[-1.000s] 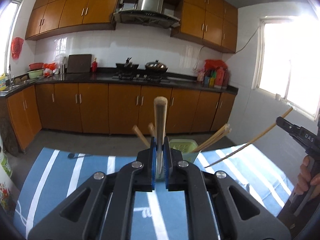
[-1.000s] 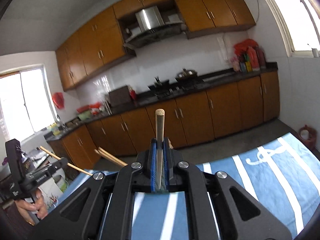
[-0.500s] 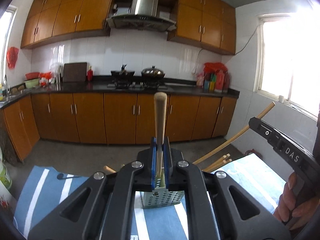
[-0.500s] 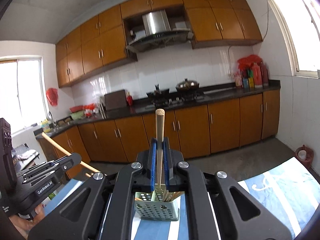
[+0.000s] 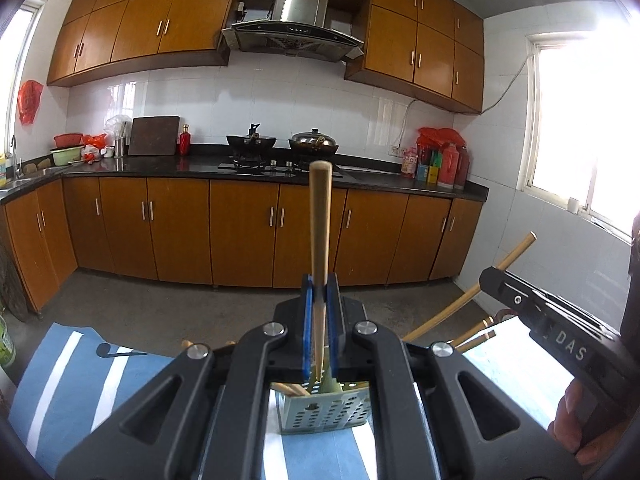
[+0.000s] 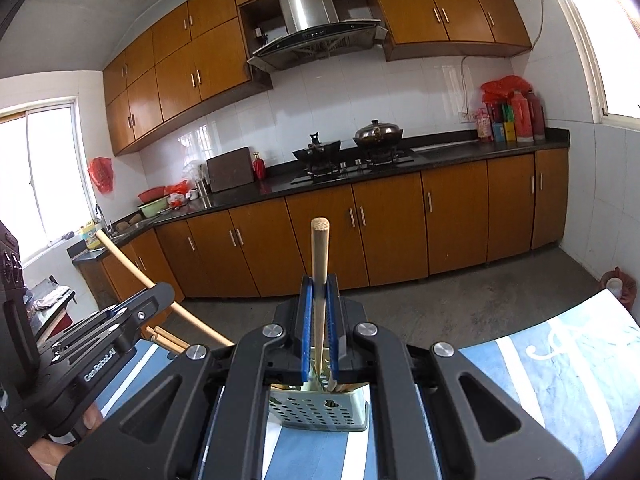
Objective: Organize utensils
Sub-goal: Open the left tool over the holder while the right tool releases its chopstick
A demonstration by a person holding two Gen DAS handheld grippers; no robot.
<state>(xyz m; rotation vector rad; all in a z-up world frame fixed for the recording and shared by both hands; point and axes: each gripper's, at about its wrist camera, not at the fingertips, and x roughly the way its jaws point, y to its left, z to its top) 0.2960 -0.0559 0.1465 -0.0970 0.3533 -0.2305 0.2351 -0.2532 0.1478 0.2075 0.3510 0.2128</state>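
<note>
Blue-and-white striped cloth (image 5: 100, 376) covers table. Perforated green utensil holder (image 6: 320, 410) stands on cloth, chopsticks inside. Left gripper (image 5: 319, 320) clamped on upright left chopstick (image 5: 320, 240), tip over holder. Right gripper (image 6: 319, 320) clamped on right chopstick (image 6: 319, 264), lower end in holder.
</note>
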